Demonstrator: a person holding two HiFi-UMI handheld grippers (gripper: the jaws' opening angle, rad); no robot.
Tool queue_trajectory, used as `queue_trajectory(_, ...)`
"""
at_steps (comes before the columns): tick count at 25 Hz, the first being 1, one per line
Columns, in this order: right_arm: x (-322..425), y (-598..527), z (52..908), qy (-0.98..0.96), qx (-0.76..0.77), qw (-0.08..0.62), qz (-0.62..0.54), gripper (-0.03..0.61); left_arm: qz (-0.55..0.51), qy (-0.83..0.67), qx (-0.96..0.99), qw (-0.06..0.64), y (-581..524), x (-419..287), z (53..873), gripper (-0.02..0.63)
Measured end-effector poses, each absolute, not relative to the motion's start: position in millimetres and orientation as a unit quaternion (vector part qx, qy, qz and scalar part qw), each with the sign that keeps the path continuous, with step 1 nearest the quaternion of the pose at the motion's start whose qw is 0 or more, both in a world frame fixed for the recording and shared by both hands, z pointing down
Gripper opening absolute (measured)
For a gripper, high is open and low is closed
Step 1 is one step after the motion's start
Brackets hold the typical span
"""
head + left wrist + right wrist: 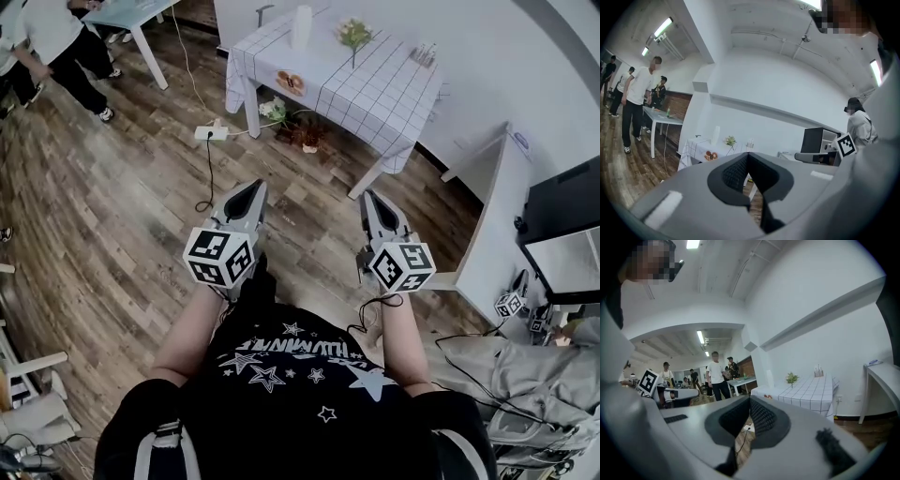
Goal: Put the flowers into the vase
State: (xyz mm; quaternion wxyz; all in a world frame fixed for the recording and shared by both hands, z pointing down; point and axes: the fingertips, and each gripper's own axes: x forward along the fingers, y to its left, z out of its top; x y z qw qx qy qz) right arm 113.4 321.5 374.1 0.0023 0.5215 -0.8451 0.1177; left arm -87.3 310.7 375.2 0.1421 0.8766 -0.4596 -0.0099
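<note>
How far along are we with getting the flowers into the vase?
Done: nothing yet. The flowers are on the checked table, apart from the tall white vase. In hand: nothing; the left gripper and right gripper are both shut and empty, well short of the table. Left: approach the table, pick up the flowers and set them in the vase.

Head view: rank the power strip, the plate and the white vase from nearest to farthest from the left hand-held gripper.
1. power strip, on the floor ahead of the left hand-held gripper.
2. plate, at the near edge of the checked table.
3. white vase, at the table's far edge.
</note>
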Motion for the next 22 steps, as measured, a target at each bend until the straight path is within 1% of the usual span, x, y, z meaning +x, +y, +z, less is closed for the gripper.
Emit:
queue_trajectory(11,85,226,381,-0.837,0.531,0.006,0.131,0.012,-0.006,-0.463,0.872,0.159,214,-125,383,0.008)
queue_trajectory(22,49,160,367,-0.83,0.546,0.023,0.115,0.012,-0.019,-0.447,0.876,0.181,146,-163,386,0.008)
